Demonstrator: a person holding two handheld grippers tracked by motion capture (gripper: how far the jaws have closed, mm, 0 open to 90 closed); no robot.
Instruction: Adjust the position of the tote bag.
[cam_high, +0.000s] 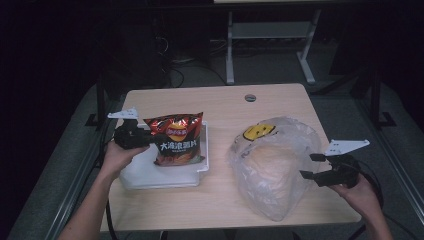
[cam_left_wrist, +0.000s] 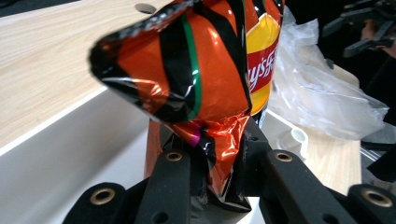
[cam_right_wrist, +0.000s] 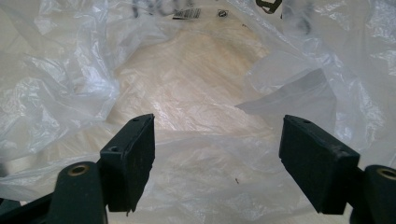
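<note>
Left claw (cam_left_wrist: 210, 163): in the left gripper view its two black jaws rise from the bottom centre of the frame, set close together and pinching a crumpled corner of the crisp bag (cam_left_wrist: 196, 79). The foil is bunched tight between the pads. The bag is orange and black with a red and yellow logo, and it stands up from the grip into the upper centre of that frame. In the high view the left claw (cam_high: 142, 138) sits at centre left, gripping the bag's left edge; the crisp bag (cam_high: 176, 140) lies over the white tray (cam_high: 165, 177), its lower part within the tray's rim. The left hand (cam_high: 116, 157) enters from the lower left.

Right claw (cam_right_wrist: 217, 154): in the right gripper view the jaws stand wide apart at the bottom of the frame, nothing between the pads. Directly ahead lies the clear plastic bag (cam_right_wrist: 196, 84), crinkled, with a pale mass visible through it. In the high view the right claw (cam_high: 311, 165) is at the right of the frame, its tips at the right edge of the plastic bag (cam_high: 272, 160); contact cannot be determined. The right hand (cam_high: 357, 192) enters from the lower right.

The plastic bag carries a yellow and black print on its upper part and rests on the wooden worktop (cam_high: 225, 107), just right of the tray and apart from it.
</note>
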